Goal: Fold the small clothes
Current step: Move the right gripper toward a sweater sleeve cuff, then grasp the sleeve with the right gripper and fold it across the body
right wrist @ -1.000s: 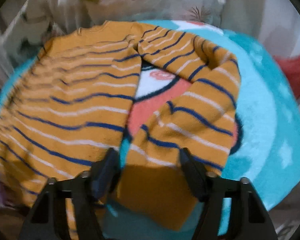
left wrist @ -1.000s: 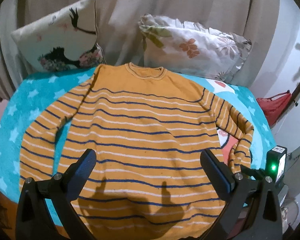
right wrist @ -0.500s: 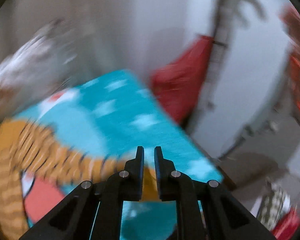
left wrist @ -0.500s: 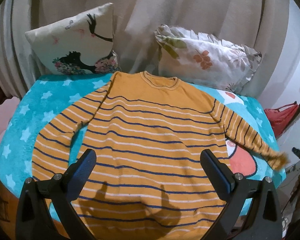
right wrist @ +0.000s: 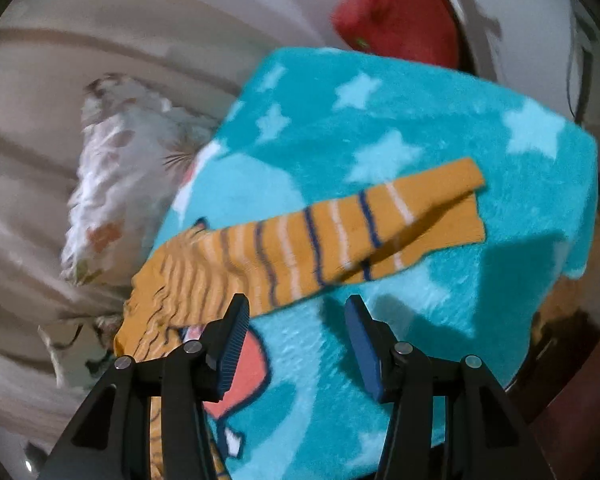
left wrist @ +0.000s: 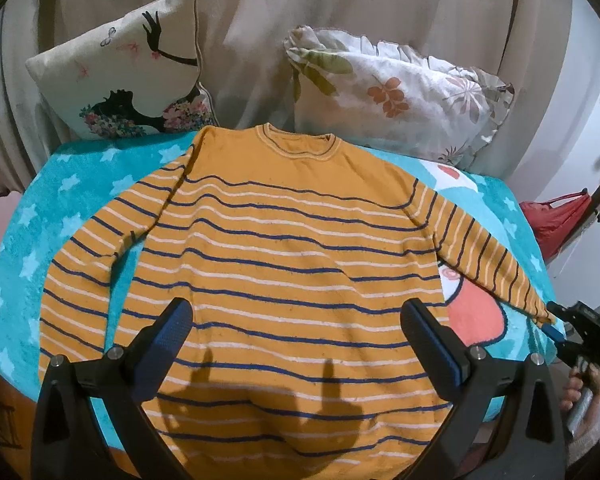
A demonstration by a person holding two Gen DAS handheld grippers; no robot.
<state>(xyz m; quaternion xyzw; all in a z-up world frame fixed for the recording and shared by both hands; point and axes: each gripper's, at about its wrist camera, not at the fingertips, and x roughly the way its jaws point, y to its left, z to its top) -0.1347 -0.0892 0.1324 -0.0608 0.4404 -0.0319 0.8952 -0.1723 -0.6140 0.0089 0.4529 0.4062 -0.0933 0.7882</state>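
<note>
My left tongs [left wrist: 296,334] hang wide open above the sweater [left wrist: 284,264], which lies flat, front up, on the blanket [left wrist: 80,176]. My right tongs [right wrist: 296,338] have just been opening; nothing sits between them, and the sleeve [right wrist: 300,248] lies stretched out just ahead. The knit looks soft, light and floppy, so I'd pinch it at cuff or hem edges.

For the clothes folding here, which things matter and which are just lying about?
Part of the job:
- orange knitted sweater with blue and white stripes
- open left gripper
- open right gripper

Lying about:
- turquoise star-print blanket
- cream silhouette-print pillow
- white leaf-print pillow
- red bag
</note>
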